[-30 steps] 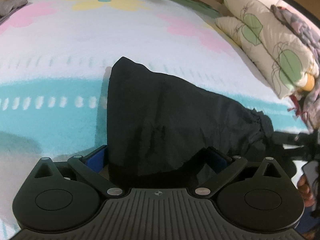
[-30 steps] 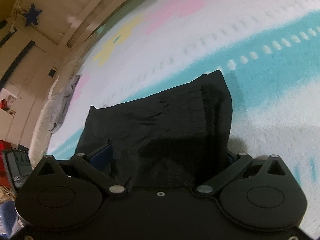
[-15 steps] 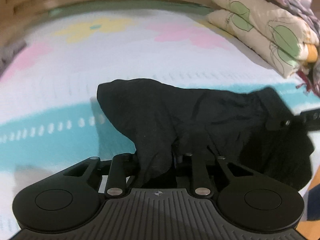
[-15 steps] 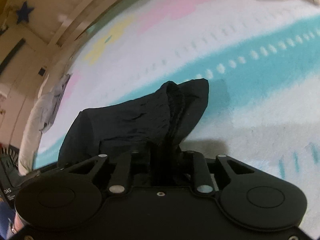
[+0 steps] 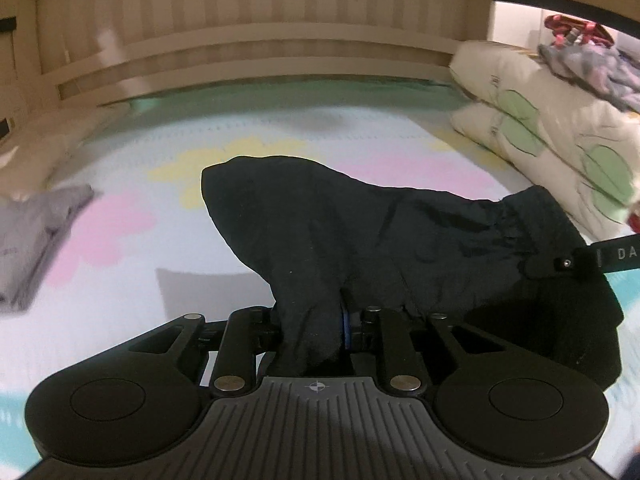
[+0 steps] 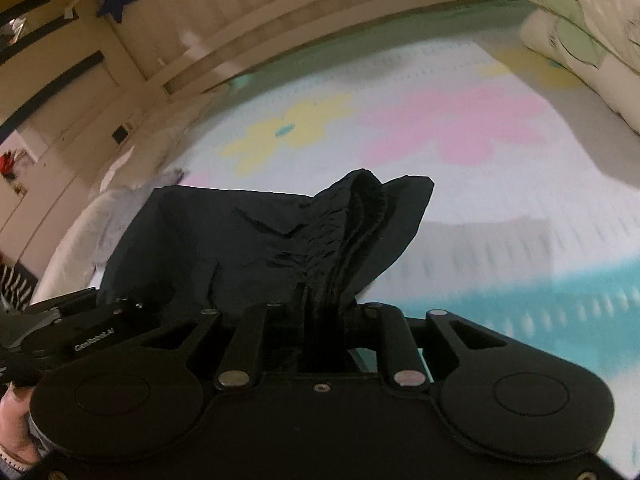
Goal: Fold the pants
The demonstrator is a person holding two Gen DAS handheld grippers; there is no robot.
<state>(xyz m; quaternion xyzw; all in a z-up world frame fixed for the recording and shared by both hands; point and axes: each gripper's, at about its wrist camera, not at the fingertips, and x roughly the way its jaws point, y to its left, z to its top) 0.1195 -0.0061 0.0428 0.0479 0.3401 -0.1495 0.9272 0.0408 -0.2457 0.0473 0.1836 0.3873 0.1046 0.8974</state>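
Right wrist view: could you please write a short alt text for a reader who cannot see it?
The right gripper is shut on bunched black pants, the gathered waistband standing up between its fingers. Behind lies a pale bedspread with pink and yellow flowers, and stacked pillows at the upper right.

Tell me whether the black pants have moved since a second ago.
Yes. The black pants have risen off the flowered blanket where they lay flat; both tongs, left and right, have just closed on them.

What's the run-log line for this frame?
phase: lift for fold | left gripper: shut on black pants | right gripper: shut on black pants, waistband end | pants: off the bed cover
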